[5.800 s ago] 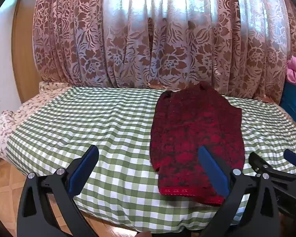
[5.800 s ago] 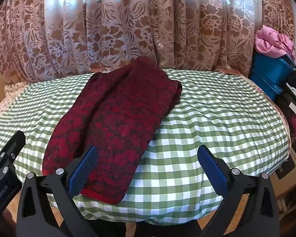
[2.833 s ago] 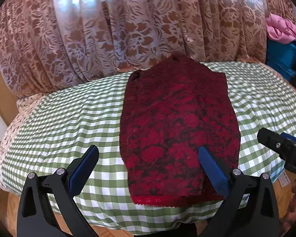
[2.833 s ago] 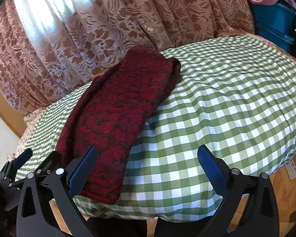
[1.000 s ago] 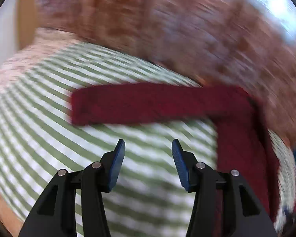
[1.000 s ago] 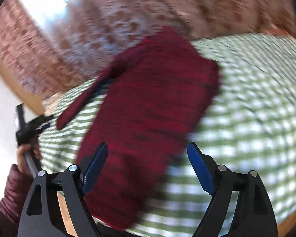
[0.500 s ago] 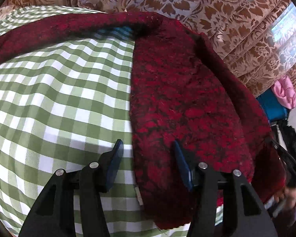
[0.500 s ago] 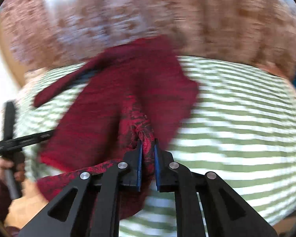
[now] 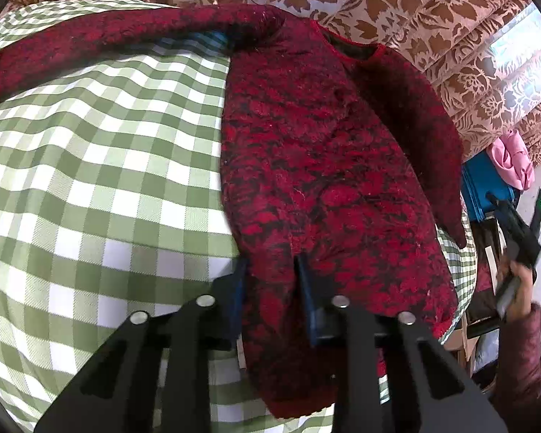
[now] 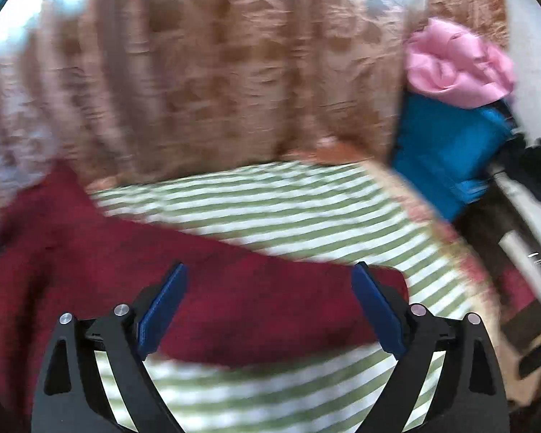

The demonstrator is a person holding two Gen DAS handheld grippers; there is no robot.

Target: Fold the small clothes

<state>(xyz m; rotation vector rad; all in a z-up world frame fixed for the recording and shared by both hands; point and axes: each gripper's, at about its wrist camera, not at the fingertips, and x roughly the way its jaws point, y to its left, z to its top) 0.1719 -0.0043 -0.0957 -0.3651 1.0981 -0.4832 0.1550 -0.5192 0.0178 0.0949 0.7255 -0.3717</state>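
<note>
Right gripper (image 10: 267,310) now off sweater (image 9: 324,180)

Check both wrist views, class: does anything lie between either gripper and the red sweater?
Nothing visible does. The left gripper already straddles the red sweater near its lower edge, fabric between its fingers. The right gripper is open just above a sleeve on the checked cloth, though that view is blurred.

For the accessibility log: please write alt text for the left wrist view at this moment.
The left gripper pinches the lower edge of a dark red patterned sweater lying on a green-and-white checked cloth, one sleeve stretched out to the left. A floral curtain hangs behind.
</note>
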